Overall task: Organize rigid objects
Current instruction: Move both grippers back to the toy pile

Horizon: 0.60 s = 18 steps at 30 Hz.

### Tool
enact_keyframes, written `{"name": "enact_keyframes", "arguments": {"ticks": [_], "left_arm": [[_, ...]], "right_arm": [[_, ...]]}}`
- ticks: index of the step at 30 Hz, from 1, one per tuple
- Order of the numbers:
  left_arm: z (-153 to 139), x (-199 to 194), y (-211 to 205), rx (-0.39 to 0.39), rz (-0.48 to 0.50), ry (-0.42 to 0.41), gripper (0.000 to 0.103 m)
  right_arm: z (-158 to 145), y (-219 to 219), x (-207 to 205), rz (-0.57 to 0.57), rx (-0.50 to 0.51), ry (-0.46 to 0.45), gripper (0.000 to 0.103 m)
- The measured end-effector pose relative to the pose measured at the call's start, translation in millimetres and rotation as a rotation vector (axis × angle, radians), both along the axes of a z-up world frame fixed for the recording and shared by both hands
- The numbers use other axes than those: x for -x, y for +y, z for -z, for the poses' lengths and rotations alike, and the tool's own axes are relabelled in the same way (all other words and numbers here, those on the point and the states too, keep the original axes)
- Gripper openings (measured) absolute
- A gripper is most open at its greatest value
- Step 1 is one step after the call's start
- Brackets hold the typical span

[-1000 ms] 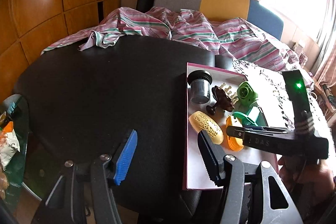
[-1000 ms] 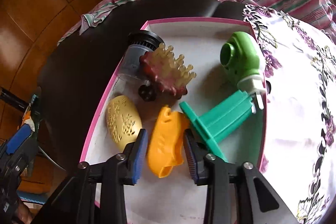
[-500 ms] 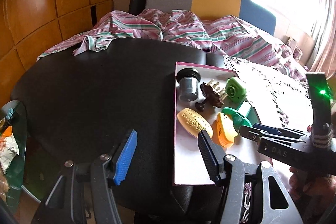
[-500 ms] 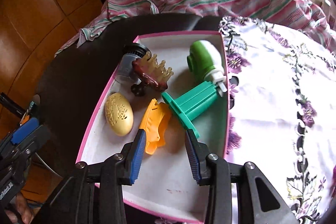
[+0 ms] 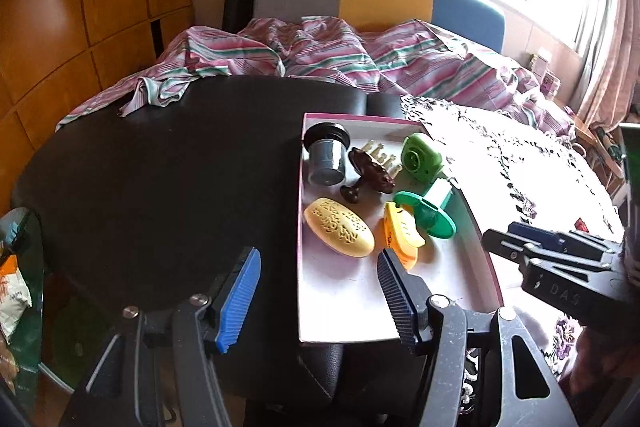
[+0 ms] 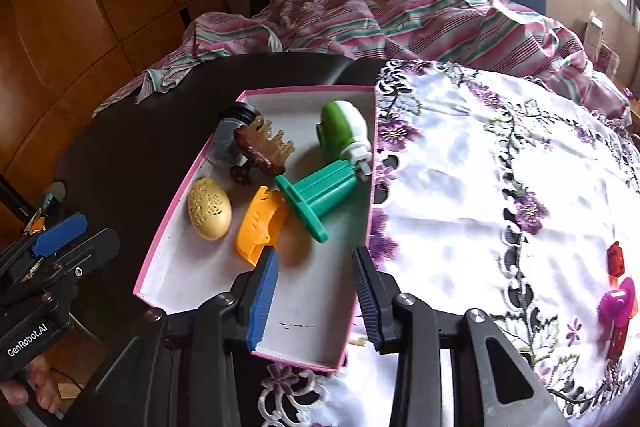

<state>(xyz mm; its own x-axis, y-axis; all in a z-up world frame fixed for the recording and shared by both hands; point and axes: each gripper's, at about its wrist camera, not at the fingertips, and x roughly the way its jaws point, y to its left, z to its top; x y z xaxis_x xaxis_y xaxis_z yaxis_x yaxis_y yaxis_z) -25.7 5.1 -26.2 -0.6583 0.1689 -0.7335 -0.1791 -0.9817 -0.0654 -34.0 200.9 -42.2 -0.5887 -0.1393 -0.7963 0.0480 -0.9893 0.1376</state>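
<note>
A: Where do the grippers stand?

B: The right gripper (image 6: 316,299) hangs over the near end of the pink tray (image 6: 160,239), jaws wide apart, nothing between them. The left gripper (image 5: 316,291) is also spread wide and empty, straddling the tray's left rim above the black table (image 5: 160,167).

A: And the objects?

B: In the tray: a yellow oval (image 6: 210,209), an orange clip (image 6: 258,227), a green spool (image 6: 320,197), a brown comb (image 6: 262,149), a grey cup (image 6: 230,135) and a green plug (image 6: 344,131). A magenta piece (image 6: 618,301) lies on the floral cloth (image 6: 480,187), well apart from the tray.
</note>
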Motion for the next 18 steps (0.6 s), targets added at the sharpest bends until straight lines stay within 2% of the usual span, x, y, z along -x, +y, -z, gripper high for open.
{"name": "enact_keyframes", "arguments": {"ticks": [8,18], "left_arm": [[1,-1,16,0.006,0.044,-0.006,0.062],[-4,-1,40,0.021,0.108,0.007,0.062]], "right_arm": [[-4,46,-15,0.091,0.002,-0.001,0.038],[-5,133,-33,0.264,0.013,-0.025,0.038]]}}
